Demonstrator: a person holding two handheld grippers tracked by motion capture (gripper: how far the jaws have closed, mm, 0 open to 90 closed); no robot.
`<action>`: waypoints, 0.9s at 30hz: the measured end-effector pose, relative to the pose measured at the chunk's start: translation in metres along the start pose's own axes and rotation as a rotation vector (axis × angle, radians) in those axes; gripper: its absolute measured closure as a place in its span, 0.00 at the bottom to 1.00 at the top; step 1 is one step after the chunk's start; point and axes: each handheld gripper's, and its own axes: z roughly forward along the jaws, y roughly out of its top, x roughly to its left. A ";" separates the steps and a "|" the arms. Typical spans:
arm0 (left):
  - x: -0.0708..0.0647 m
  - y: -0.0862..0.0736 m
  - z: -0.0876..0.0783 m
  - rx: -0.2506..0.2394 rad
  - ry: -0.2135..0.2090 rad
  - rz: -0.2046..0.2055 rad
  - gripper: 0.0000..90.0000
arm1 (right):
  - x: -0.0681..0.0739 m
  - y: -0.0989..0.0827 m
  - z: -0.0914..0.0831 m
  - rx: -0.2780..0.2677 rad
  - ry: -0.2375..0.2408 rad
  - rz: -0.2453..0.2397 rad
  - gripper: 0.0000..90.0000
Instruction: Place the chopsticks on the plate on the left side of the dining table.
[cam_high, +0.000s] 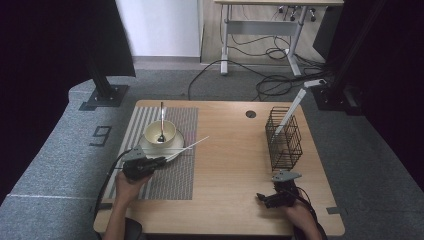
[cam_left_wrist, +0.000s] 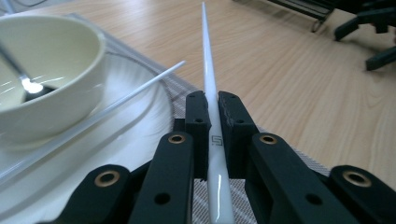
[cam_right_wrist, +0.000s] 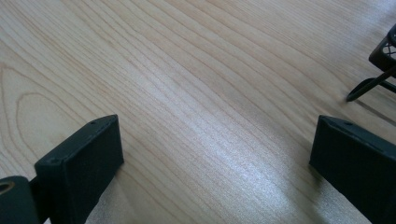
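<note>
White chopstick (cam_left_wrist: 211, 93) clamped between left fingers (cam_left_wrist: 201, 121).

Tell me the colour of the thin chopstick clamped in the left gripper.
White, glossy chopstick; clearest in the left gripper view, pinched between the left gripper jaws.

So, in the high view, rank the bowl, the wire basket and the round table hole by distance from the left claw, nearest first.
1. Bowl, on the plate just beyond the left claw.
2. Table hole, far edge, right of centre.
3. Wire basket, right side of the table.
</note>
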 end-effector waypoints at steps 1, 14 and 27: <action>0.001 -0.001 -0.001 -0.002 0.005 -0.006 0.92 | 0.000 0.000 0.000 0.000 0.000 0.000 0.02; 0.022 -0.013 -0.016 0.022 0.091 -0.069 0.92 | 0.000 0.000 0.000 0.000 0.000 0.000 0.02; 0.034 -0.020 -0.012 0.071 0.130 -0.110 0.92 | 0.000 0.000 0.000 0.000 0.000 0.001 0.02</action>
